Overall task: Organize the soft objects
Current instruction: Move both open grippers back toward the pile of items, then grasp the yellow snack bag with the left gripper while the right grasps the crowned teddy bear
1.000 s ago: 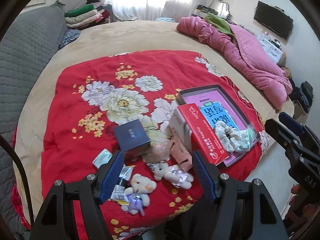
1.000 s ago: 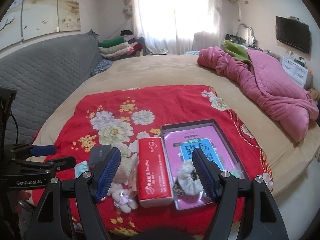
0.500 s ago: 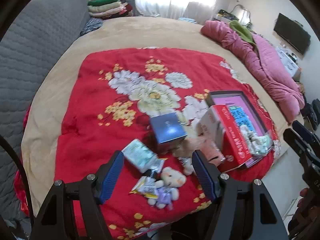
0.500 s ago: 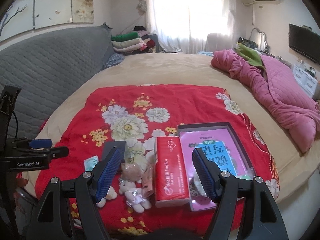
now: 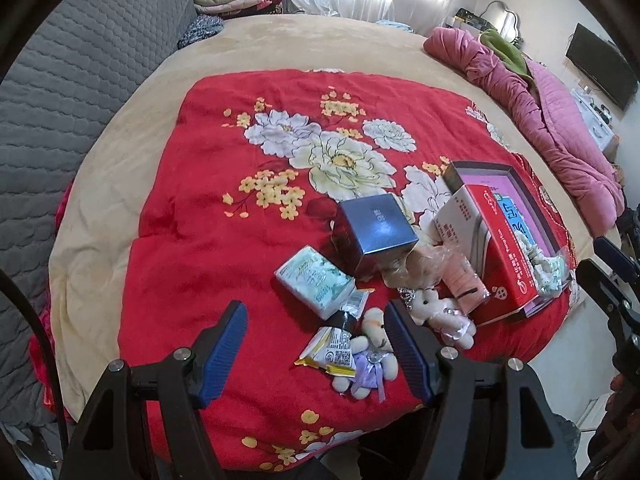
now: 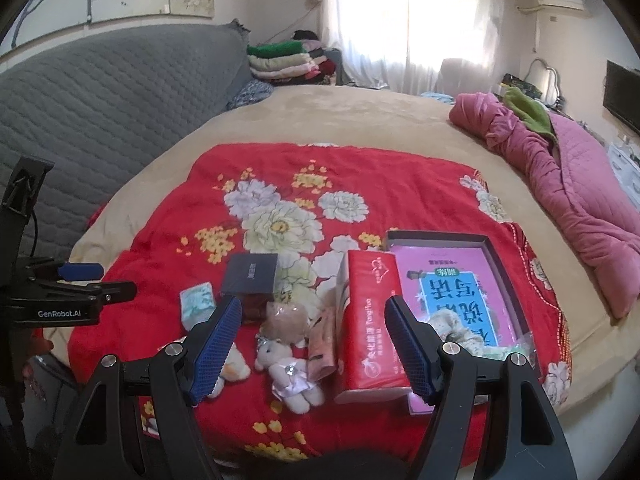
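A red quilt (image 5: pixel 192 248) printed with white peonies and small yellow blossoms lies on a beige bed (image 5: pixel 280 40) ahead of both tongs. Each tongs has black arms and blue ribbed pads (image 5: pixel 224 344). Between the left tongs' pads sits a cream bear in a lilac dress (image 5: pixel 370 364) with a yellow snack wrapper (image 5: pixel 330 354) beside it. Just beyond them is a mint-green tissue pack (image 5: pixel 316 282) and a dark blue box (image 5: pixel 378 230). A red tissue box (image 6: pixel 370 320) with white print lies between the right tongs' pads. A pink quilted blanket (image 6: pixel 580 200) lies far right, with a grey quilted cover (image 6: pixel 100 112) left.
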Demonstrator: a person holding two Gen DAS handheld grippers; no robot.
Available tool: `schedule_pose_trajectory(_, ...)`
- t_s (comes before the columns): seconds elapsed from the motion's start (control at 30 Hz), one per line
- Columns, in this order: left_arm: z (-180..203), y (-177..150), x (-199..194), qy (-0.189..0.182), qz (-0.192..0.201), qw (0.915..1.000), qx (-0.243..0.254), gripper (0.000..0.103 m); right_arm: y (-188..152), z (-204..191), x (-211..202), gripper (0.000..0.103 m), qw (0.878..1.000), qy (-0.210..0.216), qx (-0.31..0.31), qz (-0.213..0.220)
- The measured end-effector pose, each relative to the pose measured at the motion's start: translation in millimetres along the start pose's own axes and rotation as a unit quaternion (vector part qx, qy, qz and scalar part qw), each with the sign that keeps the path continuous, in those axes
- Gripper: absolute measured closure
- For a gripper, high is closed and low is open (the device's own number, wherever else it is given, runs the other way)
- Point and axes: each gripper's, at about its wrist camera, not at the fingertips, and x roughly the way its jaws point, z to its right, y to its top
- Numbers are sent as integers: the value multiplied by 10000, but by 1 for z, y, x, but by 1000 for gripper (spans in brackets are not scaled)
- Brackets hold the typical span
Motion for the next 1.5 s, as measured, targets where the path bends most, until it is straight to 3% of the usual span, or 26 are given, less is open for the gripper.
schedule_pose_trajectory(1.03,2,-37,56,135,-584,9981,150,33,-48,-25,66,28,9946,75,-575,-866)
schedule_pose_trajectory(1.5,-9,-48,96,86,-1035,9946,-25,33,-76,-47,108,28,9798,-82,-1475,-1349)
